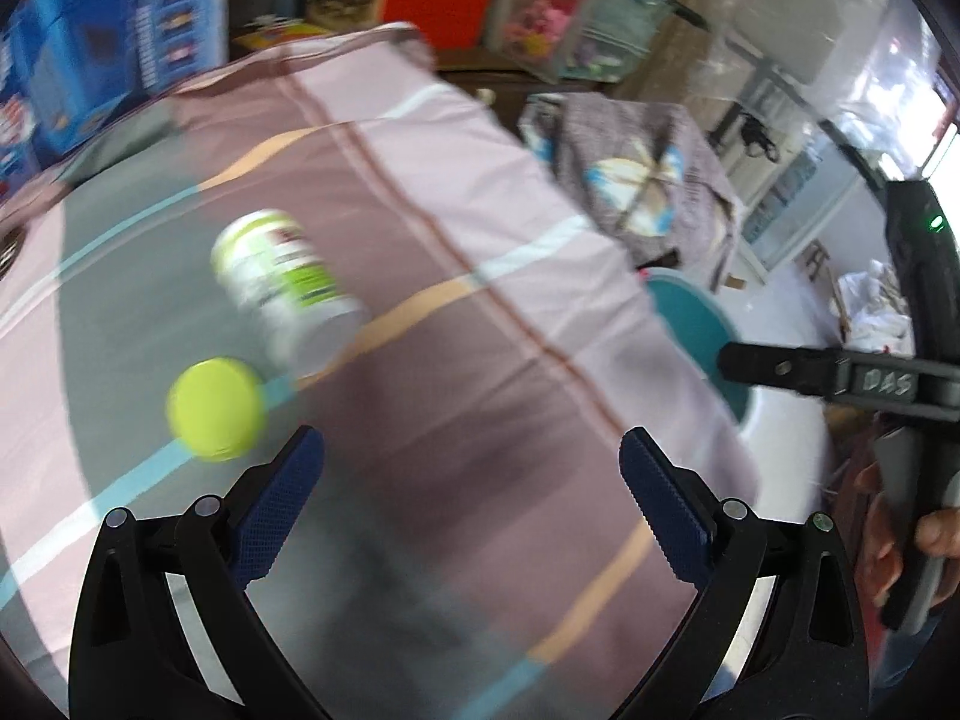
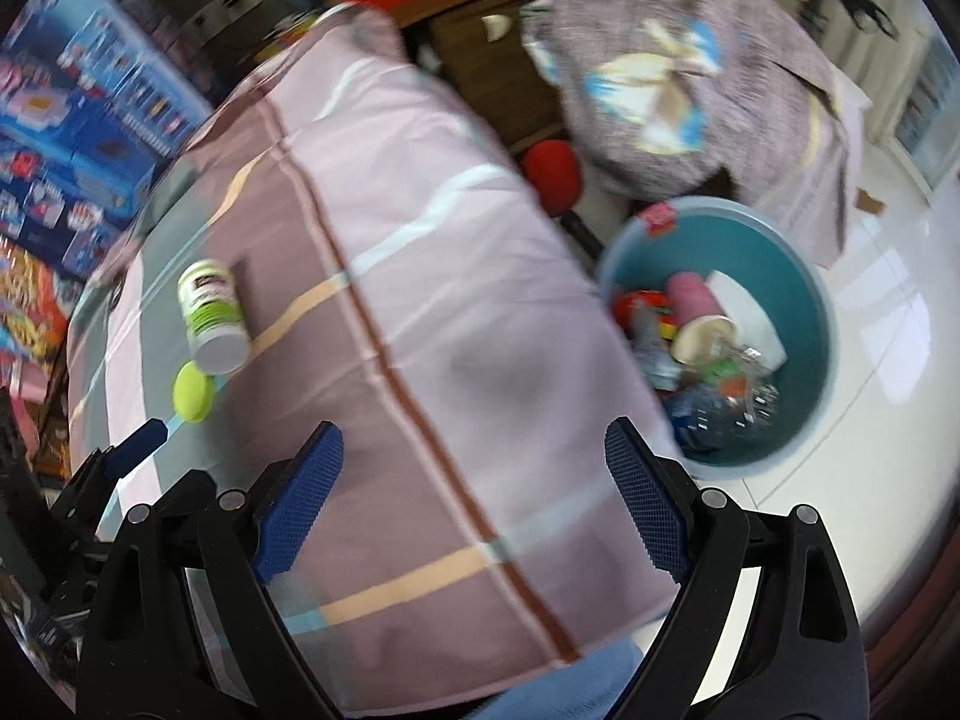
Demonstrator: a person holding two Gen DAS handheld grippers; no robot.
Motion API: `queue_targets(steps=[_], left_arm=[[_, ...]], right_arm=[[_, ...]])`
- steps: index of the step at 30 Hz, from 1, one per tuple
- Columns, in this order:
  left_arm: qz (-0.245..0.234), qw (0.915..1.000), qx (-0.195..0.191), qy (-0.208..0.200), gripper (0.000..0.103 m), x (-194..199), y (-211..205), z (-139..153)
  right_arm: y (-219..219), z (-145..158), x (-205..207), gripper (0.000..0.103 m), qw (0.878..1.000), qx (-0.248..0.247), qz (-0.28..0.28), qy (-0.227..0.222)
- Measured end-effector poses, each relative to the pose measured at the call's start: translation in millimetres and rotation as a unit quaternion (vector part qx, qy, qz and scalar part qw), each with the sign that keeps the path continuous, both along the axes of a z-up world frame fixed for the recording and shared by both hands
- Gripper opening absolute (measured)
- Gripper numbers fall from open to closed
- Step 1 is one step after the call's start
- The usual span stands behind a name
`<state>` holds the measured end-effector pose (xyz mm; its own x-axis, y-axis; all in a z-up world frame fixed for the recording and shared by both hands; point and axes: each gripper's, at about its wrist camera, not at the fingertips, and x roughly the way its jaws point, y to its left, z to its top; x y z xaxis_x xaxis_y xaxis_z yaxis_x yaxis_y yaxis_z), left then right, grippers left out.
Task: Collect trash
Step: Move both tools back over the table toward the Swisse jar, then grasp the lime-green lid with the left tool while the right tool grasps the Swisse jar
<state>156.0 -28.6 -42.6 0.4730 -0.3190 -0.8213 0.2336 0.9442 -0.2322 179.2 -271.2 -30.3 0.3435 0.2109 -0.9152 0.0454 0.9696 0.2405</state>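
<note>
A white bottle with a green label (image 1: 282,282) (image 2: 213,315) lies on its side on the cloth-covered table (image 1: 450,228) (image 2: 420,252). Its loose lime-green cap (image 1: 216,408) (image 2: 192,391) rests just in front of it. My left gripper (image 1: 471,450) hangs open above the cloth, to the right of the cap, nothing between its blue pads. My right gripper (image 2: 474,444) is open too, over the table's right part, empty. A teal bin (image 2: 804,276) (image 1: 690,312) on the floor, right of the table, holds several pieces of trash, among them a pink cup (image 2: 699,315).
A chair draped in patterned cloth (image 2: 690,78) (image 1: 642,180) stands behind the bin, a red ball (image 2: 552,171) beside it. Blue toy boxes (image 2: 72,138) (image 1: 90,54) crowd the left. A person's hand (image 1: 900,540) holds the other tool at the right edge. White tiled floor (image 2: 888,360).
</note>
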Motion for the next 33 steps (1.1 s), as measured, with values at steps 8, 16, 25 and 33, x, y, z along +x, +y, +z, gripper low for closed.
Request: queue_targets(steps=[8,16,25,33], left_arm=[[0.048,0.9977,0.048,0.007,0.099,4,80,-36],[0.054,0.9971,0.052,0.008,0.086,23,102,-53],[0.036,0.9954,0.084,-0.028,0.054,30,88,-58],[0.085,0.996,0.023,-0.015,0.053,35,132,-50]], right_arm=[[57,-9,19,0.085,0.999,-0.012,0.041,0.011],[96,-24,37,0.085,0.998,-0.008,0.056,0.033],[123,-27,58,0.085,0.997,-0.022,0.071,0.035],[173,-27,84,0.085,0.992,-0.026,0.12,0.031]])
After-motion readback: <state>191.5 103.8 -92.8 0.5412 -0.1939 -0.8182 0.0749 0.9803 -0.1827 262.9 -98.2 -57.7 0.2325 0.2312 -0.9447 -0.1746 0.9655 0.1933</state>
